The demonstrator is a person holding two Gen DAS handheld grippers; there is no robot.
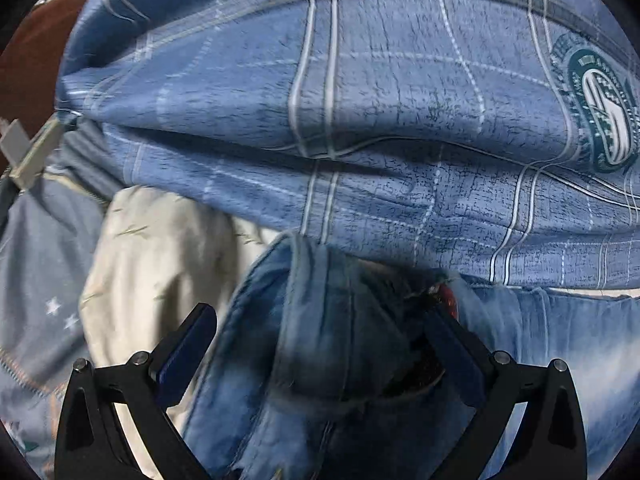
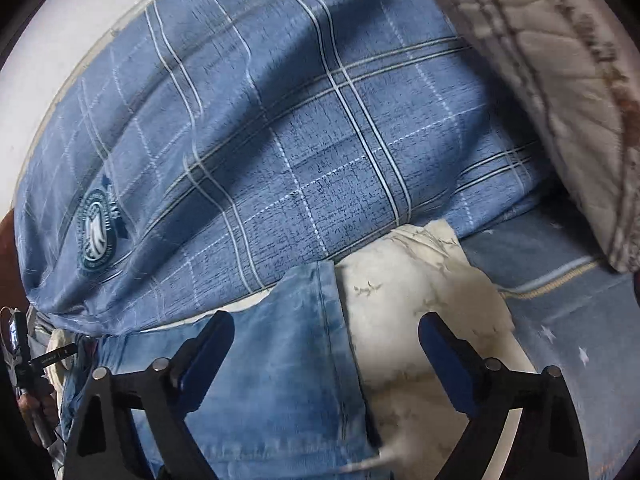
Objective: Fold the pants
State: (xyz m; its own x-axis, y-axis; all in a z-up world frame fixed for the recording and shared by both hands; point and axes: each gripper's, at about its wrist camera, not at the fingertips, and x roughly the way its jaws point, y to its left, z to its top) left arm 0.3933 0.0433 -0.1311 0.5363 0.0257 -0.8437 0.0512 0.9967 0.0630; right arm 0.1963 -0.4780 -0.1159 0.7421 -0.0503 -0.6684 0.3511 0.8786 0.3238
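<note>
Pants position: jeans (image 2: 288, 360) lie on the cream sheet (image 2: 420, 320), just below the checked blue duvet (image 2: 320, 140).
Left gripper (image 1: 320, 360): jaws stand wide apart, a bunched fold of denim between them; pads seem not to press it.
Right gripper (image 2: 326, 356): jaws wide apart, astride the edge of the leg hem, not clamped.
Long axis: seems to run across, from one gripper to the other.
Hard to see: the waist region is dark and blurred; the lower part of the jeans is cut off.
</note>
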